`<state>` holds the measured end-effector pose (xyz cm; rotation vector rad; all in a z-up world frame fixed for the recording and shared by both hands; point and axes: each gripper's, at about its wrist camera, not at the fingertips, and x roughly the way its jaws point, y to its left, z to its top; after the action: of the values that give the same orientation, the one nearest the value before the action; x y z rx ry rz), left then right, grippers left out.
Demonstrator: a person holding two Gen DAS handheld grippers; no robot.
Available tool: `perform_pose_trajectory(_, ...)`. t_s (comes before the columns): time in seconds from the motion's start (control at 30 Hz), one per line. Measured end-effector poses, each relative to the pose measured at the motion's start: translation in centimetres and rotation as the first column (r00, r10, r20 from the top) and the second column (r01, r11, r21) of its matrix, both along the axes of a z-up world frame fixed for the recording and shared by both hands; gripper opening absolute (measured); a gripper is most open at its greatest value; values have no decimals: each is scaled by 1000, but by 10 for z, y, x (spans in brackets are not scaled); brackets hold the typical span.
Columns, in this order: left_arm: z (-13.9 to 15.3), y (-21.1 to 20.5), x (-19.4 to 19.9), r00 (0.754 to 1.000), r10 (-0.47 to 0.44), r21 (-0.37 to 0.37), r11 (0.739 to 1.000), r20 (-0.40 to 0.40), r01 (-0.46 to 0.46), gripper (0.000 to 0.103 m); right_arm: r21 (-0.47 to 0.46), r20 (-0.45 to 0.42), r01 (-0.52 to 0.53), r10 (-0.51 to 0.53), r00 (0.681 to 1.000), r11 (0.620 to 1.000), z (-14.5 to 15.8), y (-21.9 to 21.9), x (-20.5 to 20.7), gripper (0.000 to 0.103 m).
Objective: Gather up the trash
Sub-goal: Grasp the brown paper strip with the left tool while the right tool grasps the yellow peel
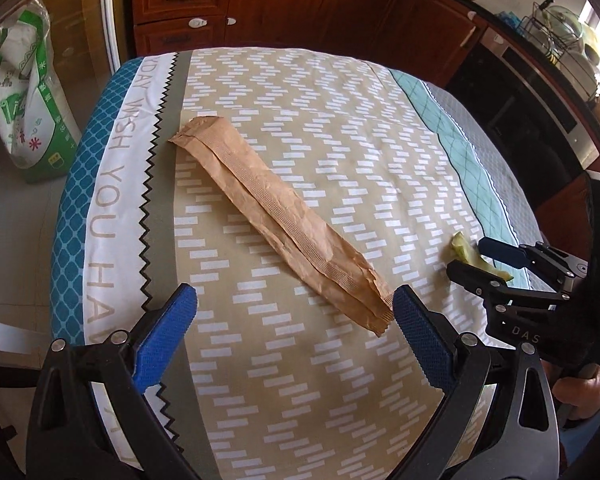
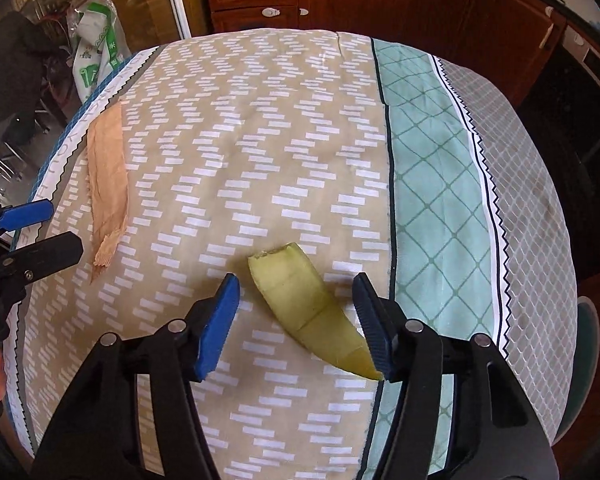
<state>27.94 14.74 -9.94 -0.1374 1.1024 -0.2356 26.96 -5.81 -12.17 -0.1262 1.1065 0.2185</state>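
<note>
A long crumpled brown paper wrapper lies diagonally on the patterned tablecloth; it also shows at the left in the right wrist view. My left gripper is open, its jaws either side of the wrapper's near end, not closed on it. A yellow-green peel piece lies between the open jaws of my right gripper. In the left wrist view the right gripper is open around the peel. The left gripper shows at the left in the right wrist view.
The table is round, with edges close on the left and right. A green-and-white plastic bag stands on the floor at left. Brown wooden cabinets run behind, with an oven at right.
</note>
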Motion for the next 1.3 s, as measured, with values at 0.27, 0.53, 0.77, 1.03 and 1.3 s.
perform_pose_trajectory(0.27,-6,3,20,1000,16,-12,1000,-15,-16,98,82,-2,16,-15,1000,997,13,-19,4,8)
perform_pose_trajectory(0.53,-8,3,46,999,43,-13,999,-4,-43,98,114,13,45,-47,999,992,27,-36,4,7)
perform_pose_trajectory(0.77,-6,-24,55,999,-7,43,999,32,6,73,180,-17,104,-102,995,978,24,-66,3,7)
perform_pose_trajectory(1.03,-7,-52,61,997,-54,96,994,57,48,14,241,-35,134,-130,991,961,20,-88,-1,7)
perform_pose_trajectory(1.3,10,-78,42,993,-77,88,994,94,69,2,265,-6,128,-131,991,956,34,-103,-13,7)
